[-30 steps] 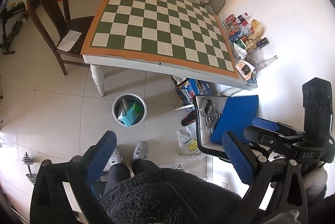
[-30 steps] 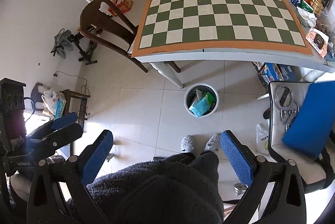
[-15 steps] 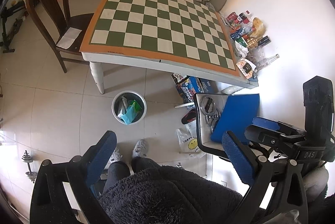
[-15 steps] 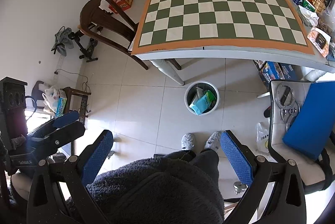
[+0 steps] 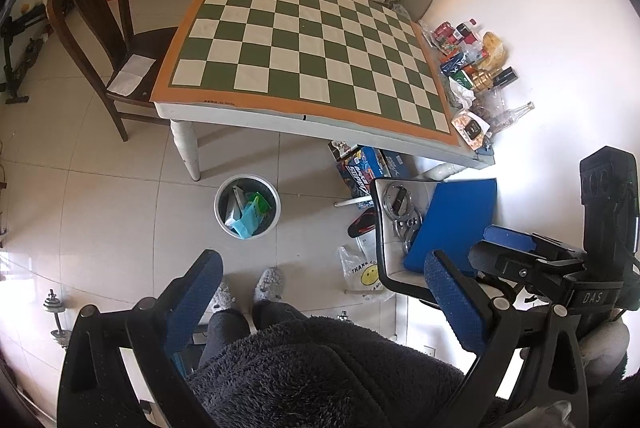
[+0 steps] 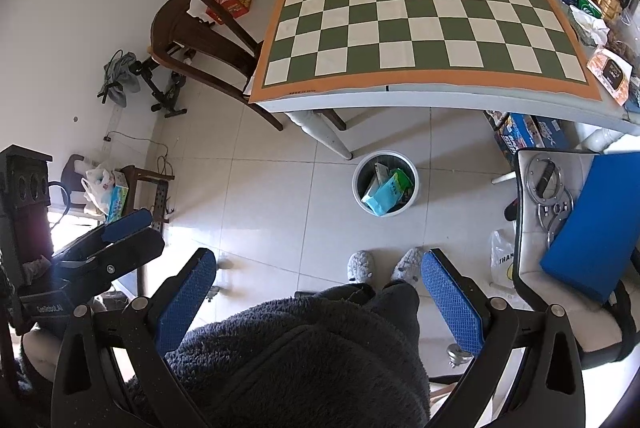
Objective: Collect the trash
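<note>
Both tools are held high and close in against the person's dark fleecy top, looking steeply down at the floor. The left hand-held gripper has its blue-padded fingers spread wide with nothing between them but the view of grey slippers on the tiles. The right hand-held gripper is just the same, gaping wide and carrying nothing, its pads touching nothing. Each tool shows up at the edge of the other's view. The hands themselves are out of sight behind the frames. The trash sits in the white waste bin on the floor, just in front of the table's near leg: a light blue packet, a green wrapper and some pale paper poke out, and what lies deeper is too shadowed to tell. Above it, the checkered tabletop lies bare across its squares, while a clutter of packets, cans and bottles crowds its far right edge, too small to name one by one. A white chair to the right, carrying a blue cushion and metal rings, is cut off by the right gripper's frame.
</note>
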A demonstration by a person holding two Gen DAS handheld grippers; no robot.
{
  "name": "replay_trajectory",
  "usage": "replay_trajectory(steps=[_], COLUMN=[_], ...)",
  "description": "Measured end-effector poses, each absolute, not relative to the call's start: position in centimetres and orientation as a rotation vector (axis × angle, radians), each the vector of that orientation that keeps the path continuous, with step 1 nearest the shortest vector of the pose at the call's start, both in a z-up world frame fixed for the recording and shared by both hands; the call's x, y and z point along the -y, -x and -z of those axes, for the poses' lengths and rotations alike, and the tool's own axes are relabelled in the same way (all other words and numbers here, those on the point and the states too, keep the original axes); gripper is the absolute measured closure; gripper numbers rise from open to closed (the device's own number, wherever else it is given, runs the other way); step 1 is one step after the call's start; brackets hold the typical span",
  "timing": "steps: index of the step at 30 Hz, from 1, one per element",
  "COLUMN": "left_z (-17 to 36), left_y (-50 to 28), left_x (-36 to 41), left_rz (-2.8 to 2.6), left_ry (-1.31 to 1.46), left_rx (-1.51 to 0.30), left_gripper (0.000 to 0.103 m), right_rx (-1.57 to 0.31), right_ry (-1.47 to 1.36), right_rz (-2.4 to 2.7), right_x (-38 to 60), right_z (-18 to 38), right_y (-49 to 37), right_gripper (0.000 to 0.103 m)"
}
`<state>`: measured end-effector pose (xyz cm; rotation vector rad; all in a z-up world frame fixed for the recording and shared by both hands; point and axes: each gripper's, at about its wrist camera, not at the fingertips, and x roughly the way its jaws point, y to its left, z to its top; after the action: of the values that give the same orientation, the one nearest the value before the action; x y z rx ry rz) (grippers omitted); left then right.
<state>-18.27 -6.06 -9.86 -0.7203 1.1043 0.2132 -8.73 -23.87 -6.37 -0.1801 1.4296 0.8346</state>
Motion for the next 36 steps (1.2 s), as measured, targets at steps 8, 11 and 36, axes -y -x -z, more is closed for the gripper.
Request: replay_trajectory(steps=[8, 11, 36], left_z=[9.9, 9.83, 9.57], left_y=[17.96, 17.61, 17.31], left_x=[6.62, 6.74, 6.95], left_rz=[-0.209, -0.205, -0.209], left_ry=[0.718, 0.716, 0.714], left_rx=[-1.103, -1.103, -1.101], left_gripper=[0.0, 0.0, 0.0], right_rx=[-1.434, -1.436, -1.447], right_ry=[0.157, 0.151, 0.134], right_rz=[-0.821, -0.816, -0.809], right_x=[24.17, 24.06, 24.13], right_z=[6.17, 5.97, 5.9], right_y=[8.22, 8.08, 7.9], right_gripper=[0.0, 0.0, 0.0])
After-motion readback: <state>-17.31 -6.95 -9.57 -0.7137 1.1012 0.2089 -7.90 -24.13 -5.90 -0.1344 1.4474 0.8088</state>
